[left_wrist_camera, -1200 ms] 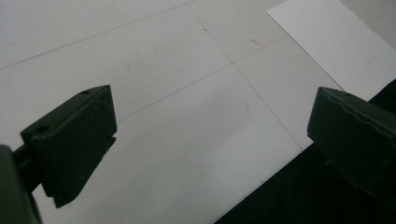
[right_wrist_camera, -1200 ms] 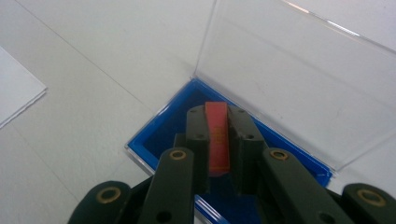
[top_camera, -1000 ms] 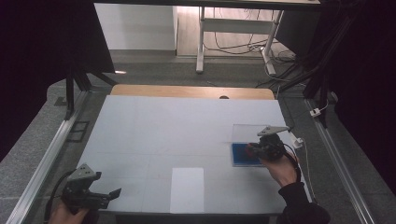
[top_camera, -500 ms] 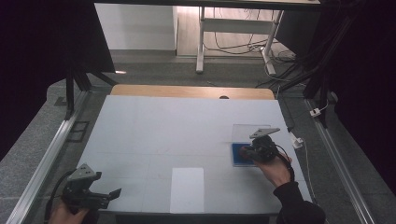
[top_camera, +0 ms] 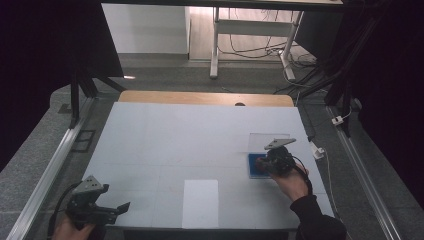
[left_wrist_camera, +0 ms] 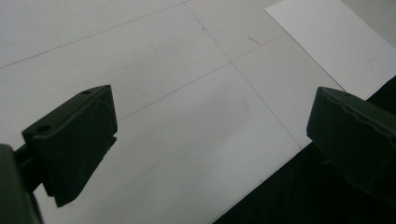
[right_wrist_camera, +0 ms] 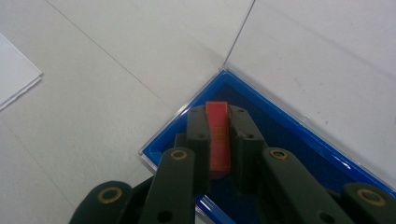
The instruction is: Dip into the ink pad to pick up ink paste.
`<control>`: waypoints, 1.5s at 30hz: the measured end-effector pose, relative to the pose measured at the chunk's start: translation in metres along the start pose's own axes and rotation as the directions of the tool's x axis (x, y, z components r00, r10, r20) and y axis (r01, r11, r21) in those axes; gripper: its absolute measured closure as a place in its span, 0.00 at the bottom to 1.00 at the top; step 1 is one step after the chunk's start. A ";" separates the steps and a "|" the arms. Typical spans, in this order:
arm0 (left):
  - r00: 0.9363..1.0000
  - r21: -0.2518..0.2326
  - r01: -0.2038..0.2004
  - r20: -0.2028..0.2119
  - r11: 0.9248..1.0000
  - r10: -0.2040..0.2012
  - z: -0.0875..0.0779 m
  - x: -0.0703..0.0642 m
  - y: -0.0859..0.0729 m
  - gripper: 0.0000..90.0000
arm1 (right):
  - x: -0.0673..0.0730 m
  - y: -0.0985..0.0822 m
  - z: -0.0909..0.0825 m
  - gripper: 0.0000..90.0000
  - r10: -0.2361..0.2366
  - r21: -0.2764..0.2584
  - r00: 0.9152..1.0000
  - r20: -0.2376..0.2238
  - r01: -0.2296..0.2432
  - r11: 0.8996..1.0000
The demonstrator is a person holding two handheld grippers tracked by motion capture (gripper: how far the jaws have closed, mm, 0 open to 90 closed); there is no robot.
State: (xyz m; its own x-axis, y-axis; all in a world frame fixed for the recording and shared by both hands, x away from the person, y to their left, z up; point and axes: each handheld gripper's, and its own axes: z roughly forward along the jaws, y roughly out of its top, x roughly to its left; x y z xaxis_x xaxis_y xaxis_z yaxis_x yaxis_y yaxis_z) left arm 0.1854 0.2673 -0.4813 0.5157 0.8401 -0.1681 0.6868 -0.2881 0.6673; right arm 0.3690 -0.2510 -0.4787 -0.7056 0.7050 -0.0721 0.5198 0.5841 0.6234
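The right gripper (right_wrist_camera: 218,140) pinches a thin red-orange block (right_wrist_camera: 218,135) over the blue tray (right_wrist_camera: 299,140). Well away from the tray, the left gripper (left_wrist_camera: 210,126) hovers spread above the table (top_camera: 175,140).

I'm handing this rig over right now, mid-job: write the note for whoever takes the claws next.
Right claw: shut on the red stamp, over the blue ink pad in its clear open case at the table's right side.
Left claw: open, holding nothing, at the near left corner of the table.
White paper sheet: flat at the near edge, centre.
Done: stamp gripped at the pad.
Left: probably carry it to the sheet and press.
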 end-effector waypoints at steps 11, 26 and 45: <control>1.000 0.001 0.000 0.002 1.000 0.000 0.001 0.000 0.001 0.02 | 0.002 -0.003 0.000 0.89 0.012 -0.012 1.000 0.004 -0.012 1.000; 1.000 0.001 0.008 0.011 1.000 -0.008 0.001 0.002 0.001 0.03 | 0.002 -0.002 -0.001 0.89 0.004 -0.007 1.000 0.009 -0.004 1.000; 1.000 0.000 0.009 0.014 1.000 -0.009 0.001 0.002 0.001 0.03 | -0.023 -0.007 -0.024 0.88 0.087 -0.092 0.993 0.075 -0.080 0.993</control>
State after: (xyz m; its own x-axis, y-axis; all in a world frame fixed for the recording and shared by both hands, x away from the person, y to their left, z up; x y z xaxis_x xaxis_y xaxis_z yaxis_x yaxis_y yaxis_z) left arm 0.1871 0.2684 -0.4817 0.5166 0.8360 -0.1849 0.6914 -0.2799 0.6660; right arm 0.3704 -0.2811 -0.4622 -0.6200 0.7809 -0.0759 0.5276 0.4866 0.6963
